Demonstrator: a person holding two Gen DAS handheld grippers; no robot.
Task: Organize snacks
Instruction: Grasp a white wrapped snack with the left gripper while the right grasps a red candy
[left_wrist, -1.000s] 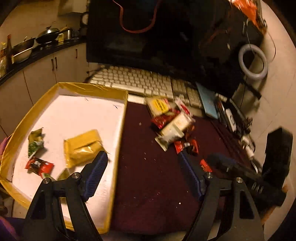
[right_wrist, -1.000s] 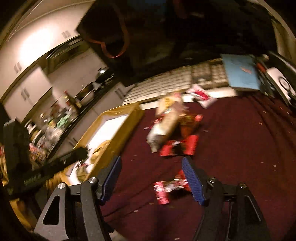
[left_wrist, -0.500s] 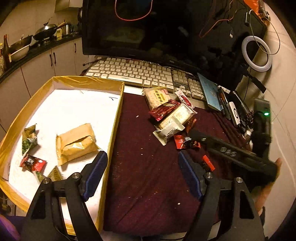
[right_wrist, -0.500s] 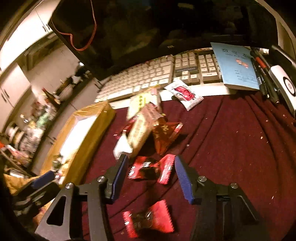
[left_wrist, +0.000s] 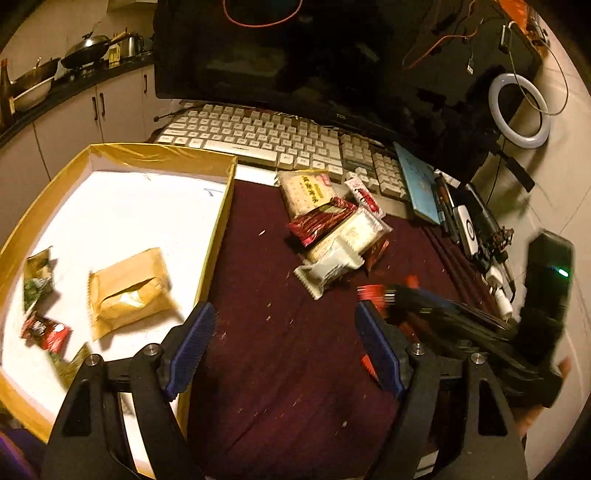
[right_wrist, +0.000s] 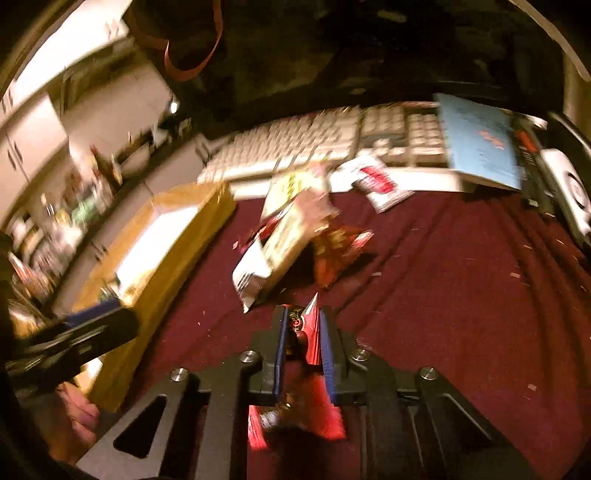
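Left hand-held gripper (left_wrist: 284, 341) spread wide; right hand-held gripper (right_wrist: 301, 332) clamped.

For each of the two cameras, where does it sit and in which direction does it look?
Left wrist: sits on the left gripper, open over the maroon cloth, facing the keyboard; its own two fingers show, with the gold box at left.
Right wrist: sits on the right gripper, facing the same keyboard; its fingers pinch a red snack packet.
Shared: the keyboard, the box, the snack pile, the blue booklet; each view also shows the other gripper.
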